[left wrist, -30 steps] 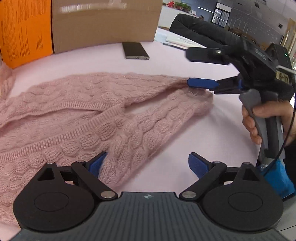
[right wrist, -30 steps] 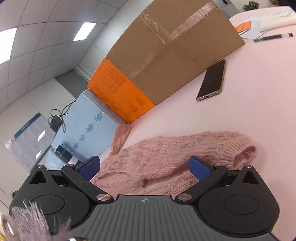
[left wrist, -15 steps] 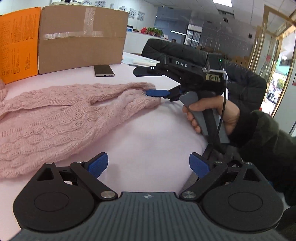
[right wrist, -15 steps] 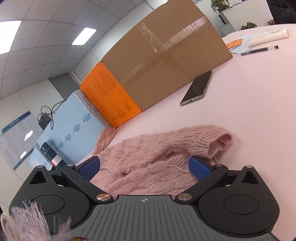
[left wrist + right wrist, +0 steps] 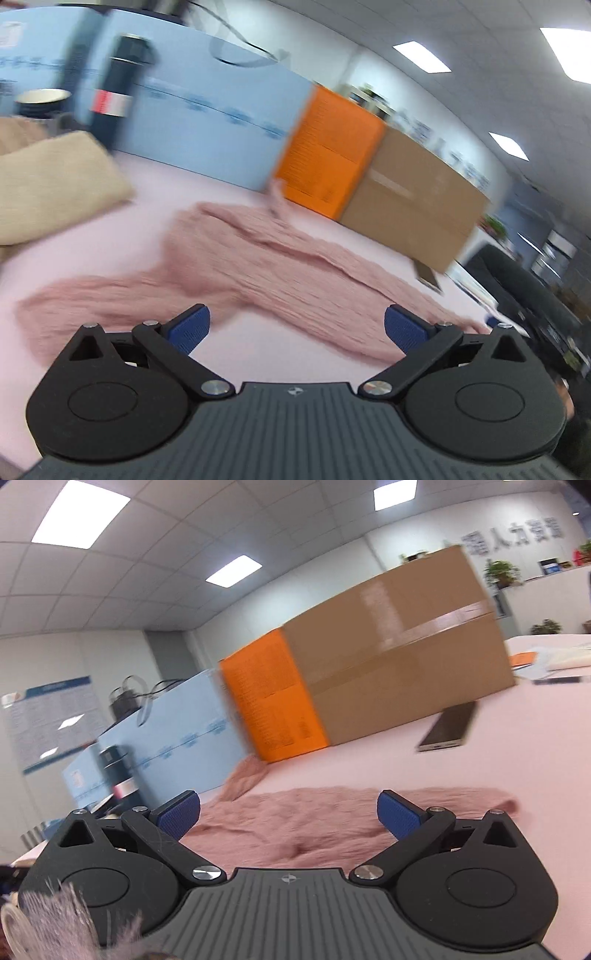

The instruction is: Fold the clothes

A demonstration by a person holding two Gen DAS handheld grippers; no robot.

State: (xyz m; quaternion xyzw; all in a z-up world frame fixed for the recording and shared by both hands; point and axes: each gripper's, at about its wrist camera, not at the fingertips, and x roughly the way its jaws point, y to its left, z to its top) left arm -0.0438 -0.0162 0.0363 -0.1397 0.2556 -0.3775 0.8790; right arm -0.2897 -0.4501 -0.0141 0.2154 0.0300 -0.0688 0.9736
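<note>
Here, pink knit sweater [image 5: 295,273] lies spread across the pink table [image 5: 155,206], mid-frame. Left gripper [image 5: 297,326] jaws opening, nothing between. Right gripper [image 5: 288,814] jaws apart, empty, sweater just beyond.

Both wrist views low over table [image 5: 155,206], sharing sweater [image 5: 295,280], boxes [image 5: 399,664]

Office: ceiling-tile lights [image 5: 233,571], wall notice board [image 5: 51,722].
</note>
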